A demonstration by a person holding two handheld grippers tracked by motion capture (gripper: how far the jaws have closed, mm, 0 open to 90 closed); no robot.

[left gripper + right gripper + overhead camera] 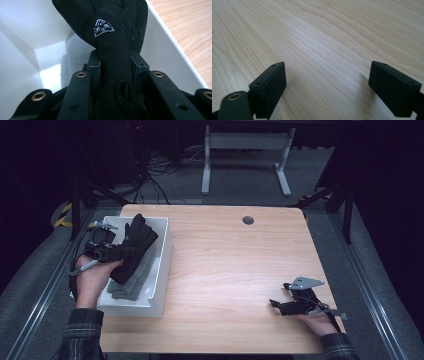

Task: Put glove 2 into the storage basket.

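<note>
Here, the left gripper (116, 246) is pinching a black glove (134, 245) over the white bin (162, 270), which is sitting at the left edge of the worktop (235, 270). In the left gripper view the glove (112, 50) is rising from between the two black jaws, which are pressing against its cuff from both sides, and a small white triangular logo (103, 27) is showing on its back. The glove is hanging above the bin's open inside, its fingers pointing toward the bin's far right wall. Under it, inside the bin, grey gloves (131, 281) are lying flat toward the near end, so the bin's floor is partly taken up there. The bin's white walls (165, 50) are closing in around the held glove on both sides.

The right gripper (278, 305) is resting low over the worktop far to the right of the bin, near the front right corner, in the person's right hand (320, 322). Its jaws are standing spread wide with nothing between them, just bare wood grain (324, 50) showing in the right gripper view.

A round grey cable port (248, 220) is sitting in the worktop beyond the bin, toward the back edge. A white table frame (245, 155) is standing on the floor farther back.
</note>
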